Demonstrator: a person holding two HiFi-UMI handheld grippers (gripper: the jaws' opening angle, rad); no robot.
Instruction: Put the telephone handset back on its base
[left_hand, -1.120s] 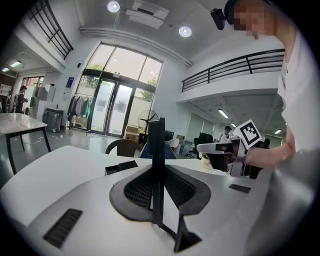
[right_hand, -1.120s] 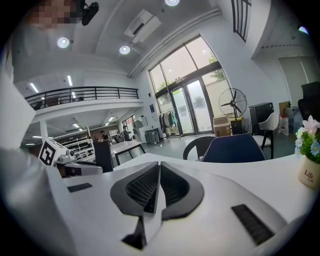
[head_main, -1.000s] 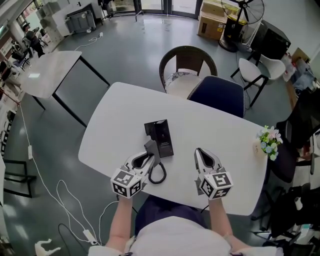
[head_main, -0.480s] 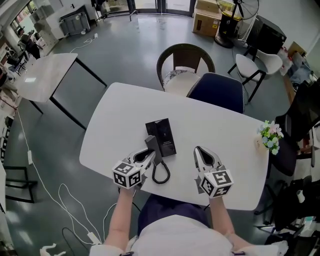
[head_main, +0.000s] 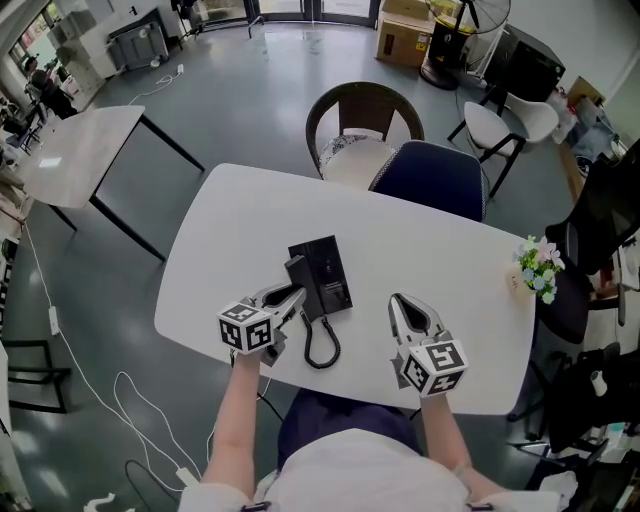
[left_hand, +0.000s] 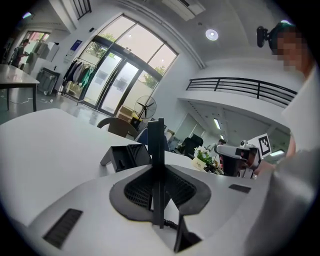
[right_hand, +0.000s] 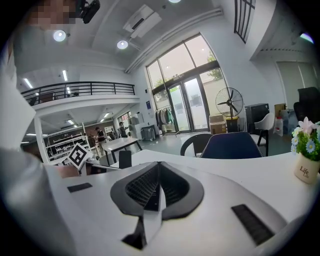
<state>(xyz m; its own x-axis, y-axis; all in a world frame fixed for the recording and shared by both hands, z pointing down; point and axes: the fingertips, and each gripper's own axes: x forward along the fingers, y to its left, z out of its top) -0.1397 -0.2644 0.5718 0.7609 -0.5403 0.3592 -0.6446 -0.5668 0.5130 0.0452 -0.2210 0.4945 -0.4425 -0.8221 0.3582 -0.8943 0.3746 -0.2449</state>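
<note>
A black telephone base (head_main: 325, 268) lies on the white table (head_main: 240, 215), and it also shows in the left gripper view as a low dark wedge (left_hand: 125, 156). My left gripper (head_main: 291, 295) is shut on the black handset (head_main: 297, 272), which hangs at the base's left edge. Along the jaws the handset (left_hand: 160, 137) stands edge-on as a thin upright bar. Its coiled cord (head_main: 319, 346) loops toward me on the table. My right gripper (head_main: 401, 303) rests to the right of the base, shut and holding nothing (right_hand: 157, 186).
A small pot of flowers (head_main: 537, 275) stands at the table's right edge. A wicker chair (head_main: 355, 120) and a blue chair (head_main: 432, 178) sit at the far side. Another white table (head_main: 80, 150) stands on the left, with cables on the floor (head_main: 120, 385).
My left gripper has shifted left and rolled, carrying the handset up along the base's left edge. The right gripper has kept still.
</note>
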